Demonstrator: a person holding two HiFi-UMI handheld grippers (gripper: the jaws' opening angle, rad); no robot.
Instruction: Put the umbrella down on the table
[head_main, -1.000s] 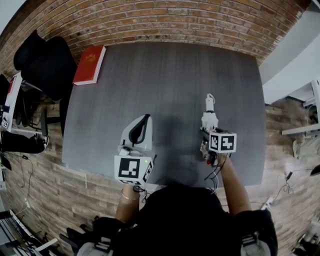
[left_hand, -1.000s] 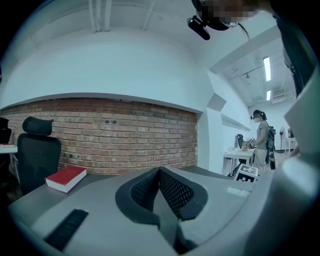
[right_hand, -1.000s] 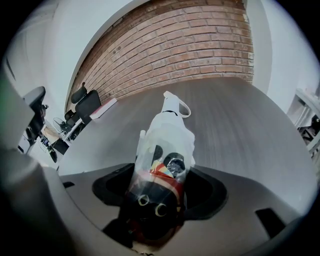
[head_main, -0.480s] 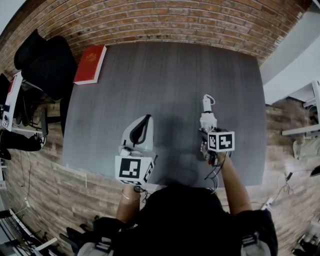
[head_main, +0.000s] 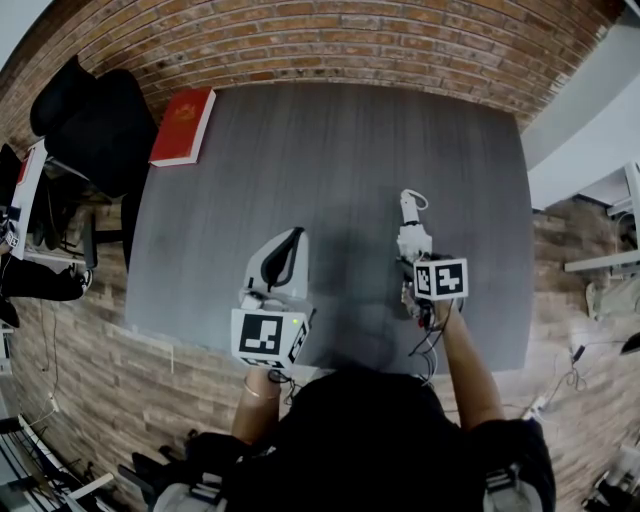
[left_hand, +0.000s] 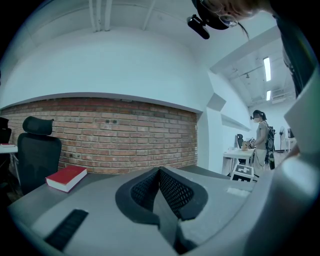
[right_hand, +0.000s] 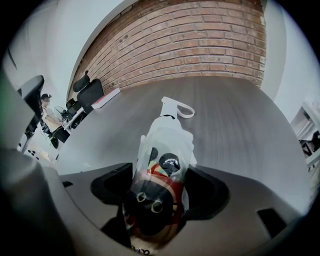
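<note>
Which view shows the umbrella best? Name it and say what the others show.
The right gripper view: the umbrella fills its centre, wrapper and white handle plain, between the tongs of the right gripper, which have just been opening. The head view shows it small, ahead of that gripper. The left gripper view shows none of it.

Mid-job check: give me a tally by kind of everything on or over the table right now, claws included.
Umbrella: 1
Book: 1, red
Claws: 2. The left claw is shut and empty; the right claw has just been opening, with the Umbrella between its jaws.
Total: 4
</note>
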